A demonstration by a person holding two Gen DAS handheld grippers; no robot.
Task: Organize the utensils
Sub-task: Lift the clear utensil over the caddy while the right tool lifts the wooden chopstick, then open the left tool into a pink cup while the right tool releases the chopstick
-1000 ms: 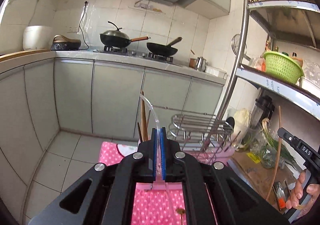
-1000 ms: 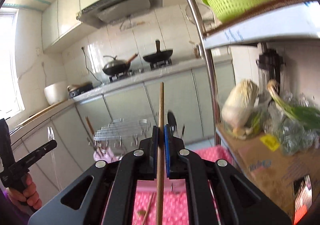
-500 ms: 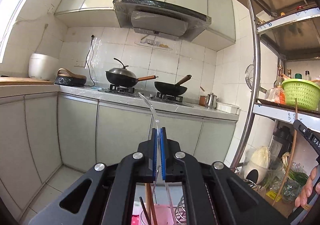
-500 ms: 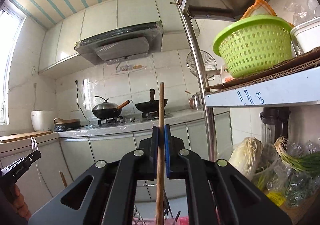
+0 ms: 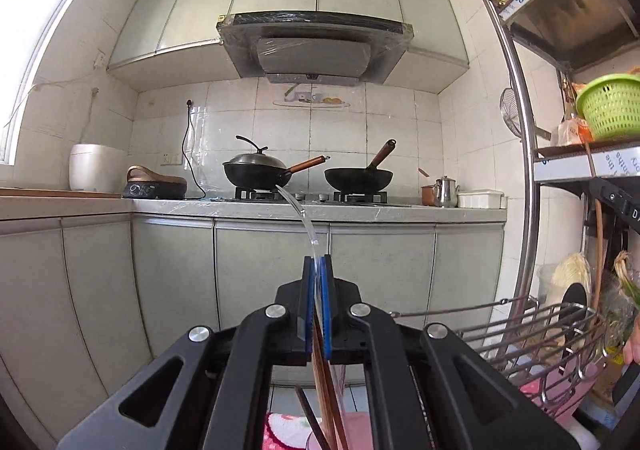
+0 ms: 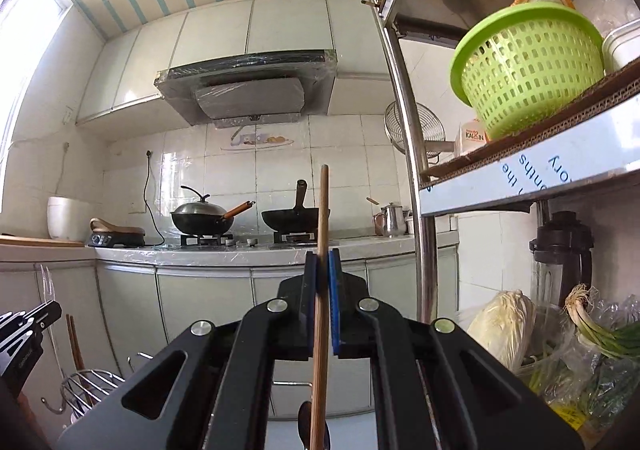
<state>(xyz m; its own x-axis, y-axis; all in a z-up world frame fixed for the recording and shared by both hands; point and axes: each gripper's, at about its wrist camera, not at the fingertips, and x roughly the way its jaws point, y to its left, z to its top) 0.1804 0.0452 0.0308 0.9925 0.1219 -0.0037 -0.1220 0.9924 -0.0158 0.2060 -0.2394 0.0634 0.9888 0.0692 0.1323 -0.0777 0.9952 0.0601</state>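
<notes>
left gripper: mine, jaws squeezed together on a clear plastic utensil, looks like a see-through handle, and it curves up and away to the left past the blue pads

right gripper: jaws pinched tight on a wooden stick, basically upright; can't tell if it's a chopstick or a spoon handle, the bottom end is hidden behind my own fingers

landmark: the wire rack, metal, sits on a pink mat

left gripper vs rack: just left of the wire rack and a bit above it, pointing at the stove

wooden chopsticks: standing right under my left jaws, left of the rack; what holds them is cut off at the edge

right gripper vs rack: up and to the right of it in the right wrist view

green basket: on the steel shelf, well above the rack
</notes>
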